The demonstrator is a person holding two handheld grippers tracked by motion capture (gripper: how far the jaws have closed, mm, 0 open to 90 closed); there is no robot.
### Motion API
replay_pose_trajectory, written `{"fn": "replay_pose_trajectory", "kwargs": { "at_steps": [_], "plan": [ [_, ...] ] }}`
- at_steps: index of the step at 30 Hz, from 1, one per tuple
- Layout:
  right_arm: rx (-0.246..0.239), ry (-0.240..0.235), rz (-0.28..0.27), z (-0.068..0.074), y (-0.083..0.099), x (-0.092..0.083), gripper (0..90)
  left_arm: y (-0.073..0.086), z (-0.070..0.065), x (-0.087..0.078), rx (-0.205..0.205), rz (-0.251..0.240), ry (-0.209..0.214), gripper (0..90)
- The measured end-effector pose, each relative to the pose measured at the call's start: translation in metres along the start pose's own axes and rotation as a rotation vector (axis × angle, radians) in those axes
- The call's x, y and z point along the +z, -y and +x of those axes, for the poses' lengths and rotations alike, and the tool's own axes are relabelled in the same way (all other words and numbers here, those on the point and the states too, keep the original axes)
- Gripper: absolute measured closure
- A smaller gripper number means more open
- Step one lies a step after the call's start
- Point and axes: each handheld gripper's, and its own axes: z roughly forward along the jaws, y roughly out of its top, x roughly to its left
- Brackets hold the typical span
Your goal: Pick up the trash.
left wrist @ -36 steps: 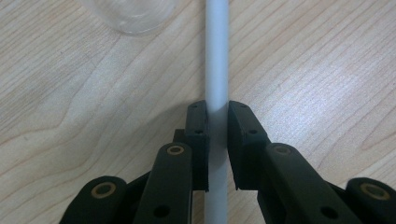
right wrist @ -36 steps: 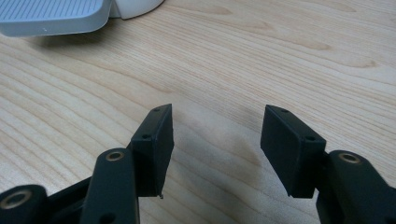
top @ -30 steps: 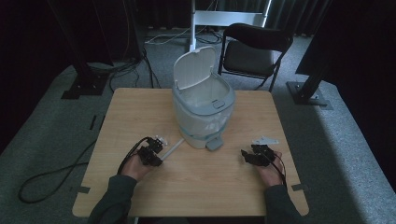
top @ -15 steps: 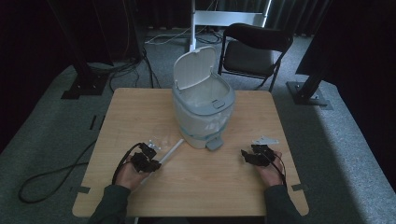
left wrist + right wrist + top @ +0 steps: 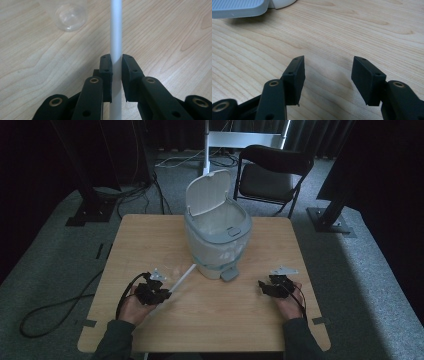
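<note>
My left gripper point(image 5: 159, 295) point(image 5: 116, 58) is shut on a thin white tube point(image 5: 182, 277) point(image 5: 116, 30), held a little above the wooden table point(image 5: 150, 235). The tube runs from the jaws toward the base of a white pedal bin point(image 5: 217, 237), whose lid point(image 5: 207, 192) stands open. A clear plastic cup point(image 5: 70, 15) lies on the table left of the tube. My right gripper point(image 5: 264, 287) point(image 5: 327, 62) rests at the table's right front, open with nothing between its jaws. The bin's grey pedal point(image 5: 230, 275) point(image 5: 239, 7) is just beyond it.
The bin is lined with a pale bag and stands mid-table. A black folding chair point(image 5: 272, 172) and dark stand bases point(image 5: 330, 217) are on the carpet behind the table. A cable point(image 5: 55, 310) trails off the left edge.
My left gripper has drawn back toward the table's near left with the tube still in its jaws. The right gripper has not moved.
</note>
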Motion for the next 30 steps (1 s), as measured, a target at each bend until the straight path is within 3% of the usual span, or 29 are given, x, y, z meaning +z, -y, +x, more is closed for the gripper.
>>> {"fn": "replay_pose_trajectory", "kwargs": {
  "at_steps": [11,30],
  "plan": [
    [0.01,0.006,0.007,-0.003,0.002,0.004,43.6,0.003,0.0,-0.015,0.017,-0.089,0.042,79.4],
    [0.02,0.001,0.001,-0.005,0.003,0.004,43.4,0.012,-0.002,-0.036,0.042,-0.204,0.06,79.4]
  ]
}}
